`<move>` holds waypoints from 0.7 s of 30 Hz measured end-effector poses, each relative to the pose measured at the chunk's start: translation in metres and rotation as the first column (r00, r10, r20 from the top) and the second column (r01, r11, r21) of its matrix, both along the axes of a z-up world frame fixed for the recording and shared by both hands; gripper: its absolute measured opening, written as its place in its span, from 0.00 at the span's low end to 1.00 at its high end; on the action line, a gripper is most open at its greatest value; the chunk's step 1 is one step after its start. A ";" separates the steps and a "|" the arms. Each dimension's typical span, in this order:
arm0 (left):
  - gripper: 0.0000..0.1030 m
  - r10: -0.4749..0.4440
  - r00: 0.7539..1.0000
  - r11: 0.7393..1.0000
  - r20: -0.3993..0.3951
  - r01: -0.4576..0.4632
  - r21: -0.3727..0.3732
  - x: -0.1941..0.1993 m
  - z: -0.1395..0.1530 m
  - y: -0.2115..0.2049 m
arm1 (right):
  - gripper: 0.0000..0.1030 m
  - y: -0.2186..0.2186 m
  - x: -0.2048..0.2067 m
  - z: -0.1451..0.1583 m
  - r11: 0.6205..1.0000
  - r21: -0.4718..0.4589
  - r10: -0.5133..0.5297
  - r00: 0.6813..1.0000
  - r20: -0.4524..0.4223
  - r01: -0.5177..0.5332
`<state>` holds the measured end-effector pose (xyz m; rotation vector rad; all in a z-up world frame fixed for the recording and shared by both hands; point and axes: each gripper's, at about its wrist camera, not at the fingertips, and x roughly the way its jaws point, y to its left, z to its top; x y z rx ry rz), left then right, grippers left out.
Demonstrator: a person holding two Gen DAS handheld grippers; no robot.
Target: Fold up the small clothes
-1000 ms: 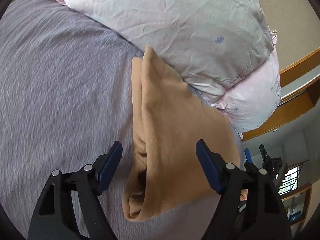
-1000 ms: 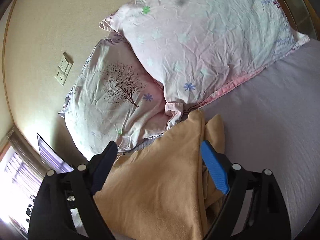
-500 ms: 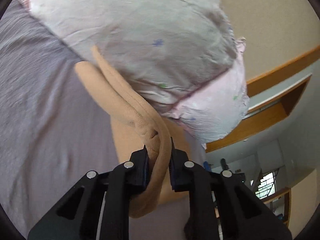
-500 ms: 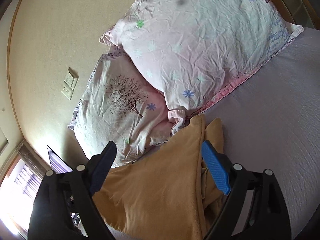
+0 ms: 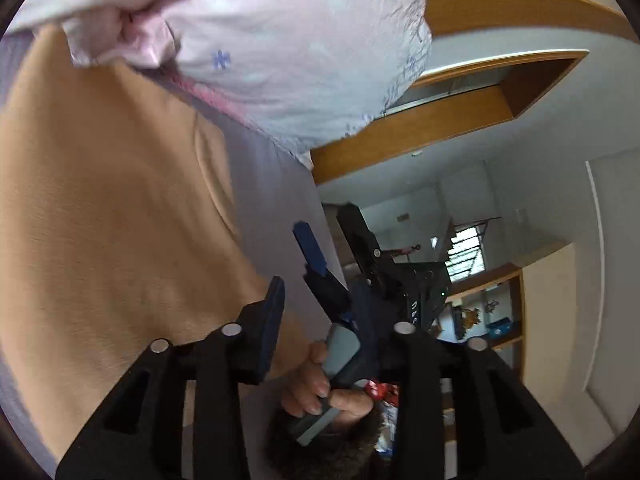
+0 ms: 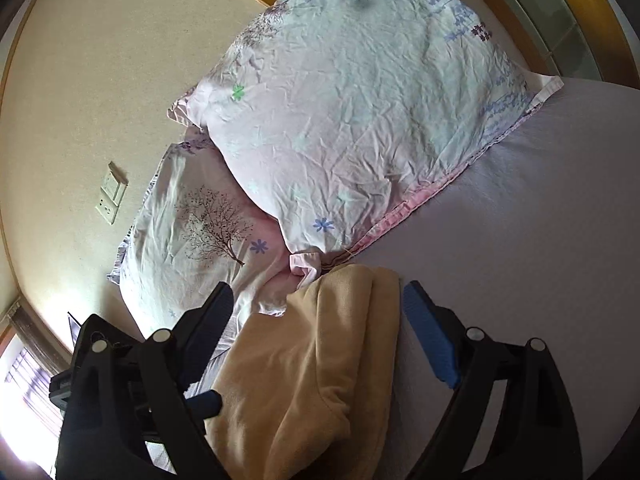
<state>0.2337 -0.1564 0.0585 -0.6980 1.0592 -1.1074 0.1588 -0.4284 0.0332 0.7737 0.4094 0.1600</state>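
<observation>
A tan fleece garment (image 5: pixel 112 216) lies on the grey-lilac bedsheet (image 5: pixel 268 184), its far end against the pillows. It also shows folded over in the right wrist view (image 6: pixel 320 360). My left gripper (image 5: pixel 336 320) is open and empty, just right of the garment's edge. My right gripper (image 6: pixel 320 312) is open, its jaws standing either side of the garment's upper end without gripping it. The right gripper (image 5: pixel 324 256) and the hand holding it show in the left wrist view, beyond my left gripper.
Two pink floral pillows (image 6: pixel 352 120) (image 6: pixel 200 232) lie stacked at the bed's head against a beige wall with a socket plate (image 6: pixel 110 196). Bare bedsheet (image 6: pixel 520 260) lies to the right. A wooden headboard (image 5: pixel 420 128) and shelves (image 5: pixel 492 312) stand behind.
My left gripper shut on the garment's edge, carried it over toward the right gripper, then opened and let it go. The garment now lies folded over. The right gripper stayed open.
</observation>
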 end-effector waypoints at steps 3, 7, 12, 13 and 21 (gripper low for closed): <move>0.68 0.113 0.983 0.990 0.144 -0.123 0.063 -0.015 0.019 0.052 | 0.81 0.008 -0.012 0.007 0.996 -0.013 0.088 0.996 -0.003 -0.088; 0.70 0.167 0.955 0.955 0.243 -0.218 0.200 -0.024 0.023 0.083 | 0.77 0.032 -0.028 0.011 0.974 -0.132 0.171 0.980 -0.099 -0.183; 0.71 0.227 0.963 0.915 0.142 -0.261 0.307 0.003 -0.012 0.087 | 0.79 0.026 -0.005 -0.010 0.976 0.012 0.213 0.939 -0.268 -0.218; 0.71 0.233 0.966 0.910 0.112 -0.257 0.325 0.012 -0.022 0.085 | 0.79 0.023 0.004 -0.018 0.972 0.064 0.236 0.924 -0.301 -0.227; 0.70 0.235 0.971 0.936 -0.050 -0.212 0.281 0.036 -0.065 0.065 | 0.59 0.028 0.033 -0.051 0.947 0.172 0.319 0.865 -0.386 -0.272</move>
